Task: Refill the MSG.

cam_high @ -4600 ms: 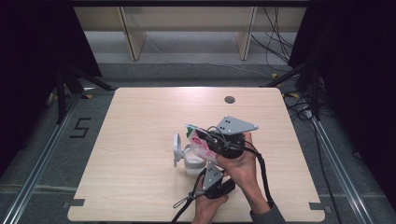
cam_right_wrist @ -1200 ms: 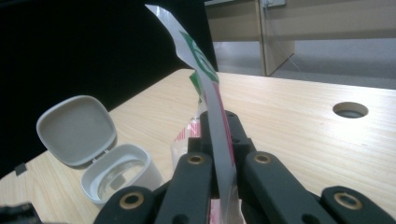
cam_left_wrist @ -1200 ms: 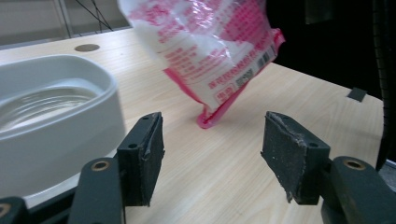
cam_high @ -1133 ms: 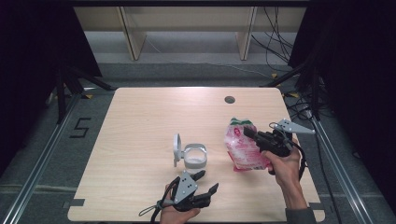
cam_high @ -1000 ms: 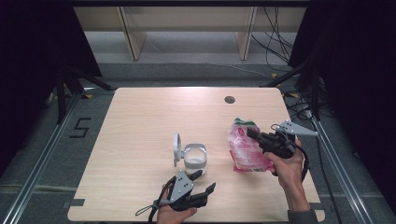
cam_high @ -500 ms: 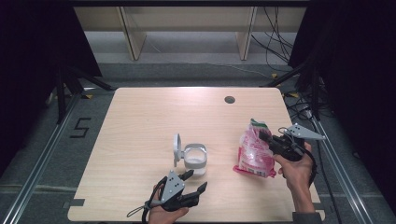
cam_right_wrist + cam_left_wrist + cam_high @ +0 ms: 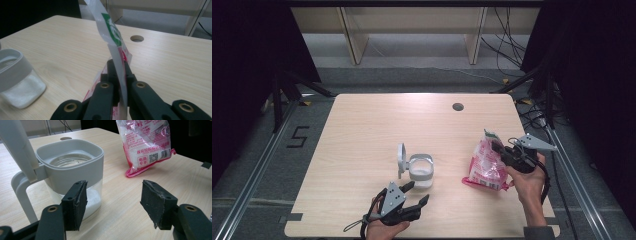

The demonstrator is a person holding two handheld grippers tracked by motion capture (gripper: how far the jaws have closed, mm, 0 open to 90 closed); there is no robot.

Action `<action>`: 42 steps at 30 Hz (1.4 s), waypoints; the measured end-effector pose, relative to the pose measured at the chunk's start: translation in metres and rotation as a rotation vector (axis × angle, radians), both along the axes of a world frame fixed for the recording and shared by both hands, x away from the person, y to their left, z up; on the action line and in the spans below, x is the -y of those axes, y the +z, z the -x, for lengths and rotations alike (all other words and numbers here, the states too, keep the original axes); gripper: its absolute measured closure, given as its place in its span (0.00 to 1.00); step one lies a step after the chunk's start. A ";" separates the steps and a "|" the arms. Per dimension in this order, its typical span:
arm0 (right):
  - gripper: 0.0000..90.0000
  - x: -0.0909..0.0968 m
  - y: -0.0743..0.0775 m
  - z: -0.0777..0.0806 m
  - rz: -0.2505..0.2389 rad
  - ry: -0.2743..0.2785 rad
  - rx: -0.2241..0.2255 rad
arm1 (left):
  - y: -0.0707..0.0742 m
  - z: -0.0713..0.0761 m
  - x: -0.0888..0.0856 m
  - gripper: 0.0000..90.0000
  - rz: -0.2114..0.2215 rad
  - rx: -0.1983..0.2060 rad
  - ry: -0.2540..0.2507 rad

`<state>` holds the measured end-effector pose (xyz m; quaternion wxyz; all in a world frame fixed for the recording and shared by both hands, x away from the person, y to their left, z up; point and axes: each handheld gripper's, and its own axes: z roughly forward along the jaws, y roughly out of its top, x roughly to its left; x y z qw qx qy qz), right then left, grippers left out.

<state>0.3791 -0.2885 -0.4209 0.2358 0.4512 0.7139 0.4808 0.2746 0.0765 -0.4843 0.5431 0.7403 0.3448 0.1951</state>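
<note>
Tabletop (image 7: 362, 145): bag (image 7: 486, 165) pinched between right tongs (image 7: 498, 150).

Blk grippers (image 7: 416, 194) w/ grey plates

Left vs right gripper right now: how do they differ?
The left gripper has its fingers open with nothing between them, aimed at the grey-collared container. The right gripper is shut on the pink bag, pinching its top edge and holding it upright on the table. Both are hand-held.
</note>
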 end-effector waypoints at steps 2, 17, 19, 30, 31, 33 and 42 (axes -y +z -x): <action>1.00 0.003 -0.002 -0.002 0.016 0.004 0.002 | 0.000 -0.001 -0.002 0.41 -0.015 0.013 -0.011; 1.00 0.008 -0.015 -0.007 0.070 -0.032 -0.027 | 0.000 -0.004 -0.011 0.41 -0.002 -0.005 0.015; 1.00 0.008 -0.018 -0.006 0.050 -0.044 -0.062 | 0.001 -0.004 -0.014 0.41 -0.017 -0.002 0.023; 0.99 0.014 -0.024 -0.009 0.073 -0.063 -0.050 | 0.004 -0.009 -0.033 0.42 -0.045 0.024 0.040; 0.98 0.013 -0.026 -0.010 0.054 -0.068 -0.054 | 0.004 -0.009 -0.035 0.42 -0.031 0.008 0.050; 0.96 0.012 -0.026 -0.008 0.037 -0.093 -0.079 | 0.005 -0.011 -0.039 0.42 -0.041 0.020 0.055; 0.88 0.016 -0.029 -0.009 0.016 -0.144 -0.116 | 0.002 -0.016 -0.048 0.44 -0.006 -0.005 0.084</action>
